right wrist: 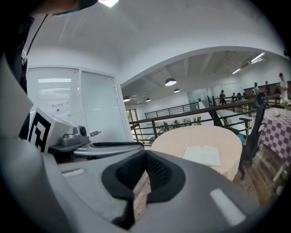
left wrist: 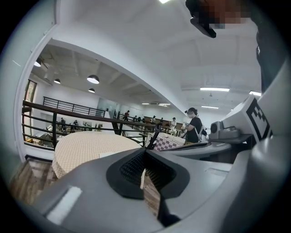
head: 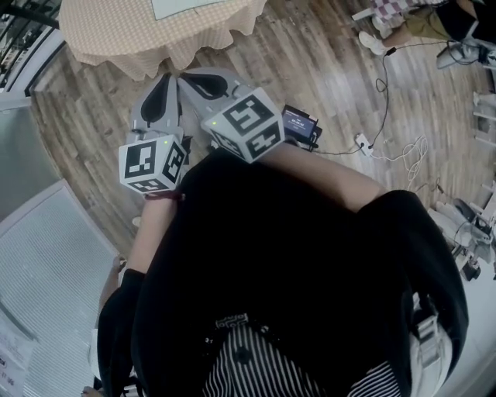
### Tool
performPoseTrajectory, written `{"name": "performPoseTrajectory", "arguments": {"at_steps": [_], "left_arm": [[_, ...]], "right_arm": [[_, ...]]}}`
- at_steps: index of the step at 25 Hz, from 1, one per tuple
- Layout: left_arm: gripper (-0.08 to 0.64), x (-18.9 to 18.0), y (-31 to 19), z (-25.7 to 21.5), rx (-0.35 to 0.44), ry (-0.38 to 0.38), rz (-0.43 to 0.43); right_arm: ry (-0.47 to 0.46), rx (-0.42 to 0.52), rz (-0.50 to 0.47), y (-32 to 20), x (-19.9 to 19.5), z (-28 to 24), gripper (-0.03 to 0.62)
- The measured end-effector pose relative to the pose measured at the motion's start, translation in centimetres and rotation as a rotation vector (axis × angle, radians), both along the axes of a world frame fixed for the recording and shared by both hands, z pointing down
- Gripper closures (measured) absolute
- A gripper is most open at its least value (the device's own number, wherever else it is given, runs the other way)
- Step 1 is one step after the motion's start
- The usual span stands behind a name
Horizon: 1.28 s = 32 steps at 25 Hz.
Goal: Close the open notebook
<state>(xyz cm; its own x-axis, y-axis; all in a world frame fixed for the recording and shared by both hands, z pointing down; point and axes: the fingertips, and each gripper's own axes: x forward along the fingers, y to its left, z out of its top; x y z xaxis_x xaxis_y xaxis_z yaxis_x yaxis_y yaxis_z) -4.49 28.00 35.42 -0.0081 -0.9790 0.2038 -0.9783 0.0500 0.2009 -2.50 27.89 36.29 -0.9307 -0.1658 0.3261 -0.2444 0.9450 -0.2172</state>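
The notebook lies open as a pale sheet on a round table with a beige checked cloth, at the top of the head view. It also shows as the notebook in the right gripper view, and only as a pale edge of the notebook in the left one. Both grippers are held side by side in front of the person's body, short of the table. My left gripper and my right gripper have their jaws together with nothing between them. They are apart from the notebook.
Wooden floor surrounds the table. A small device with a screen and cables lie on the floor to the right. A glass partition stands at left. A black railing, a chair and distant people are beyond the table.
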Motion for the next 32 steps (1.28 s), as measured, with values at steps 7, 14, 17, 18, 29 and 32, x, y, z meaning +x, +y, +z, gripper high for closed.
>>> {"name": "performPoseTrajectory", "arguments": {"at_steps": [7,14,17,18,29,32], "left_arm": [[0.571,-3.4,-5.6,0.1,-0.002,0.003,-0.024],[0.571,-6.6,-12.7,-0.5,-0.008,-0.001,-0.048],[0.571,-7.8,-15.6,-0.8,-0.014,-0.003,-0.066],[0.571,-8.2,-16.5,-0.9,-0.017,-0.003,-0.073],[0.571,-10.6,-26.8,-1.9,-0.024,-0.038,-0.106],[0.571,-10.6,-28.6,-1.7,-0.036,-0.048,-0.103]], "right_arm": [[0.004,-0.001,-0.016,-5.6,-3.4,0.0,0.591],[-0.003,-0.017,-0.036,-12.8,-6.6,-0.6,0.591],[-0.005,-0.023,-0.054,-15.7,-7.9,-0.9,0.591],[-0.007,-0.026,-0.060,-16.7,-8.3,-1.1,0.591],[-0.042,-0.043,-0.097,-27.2,-10.8,-2.0,0.591],[-0.051,-0.074,-0.084,-29.3,-11.0,-1.7,0.591]]}}
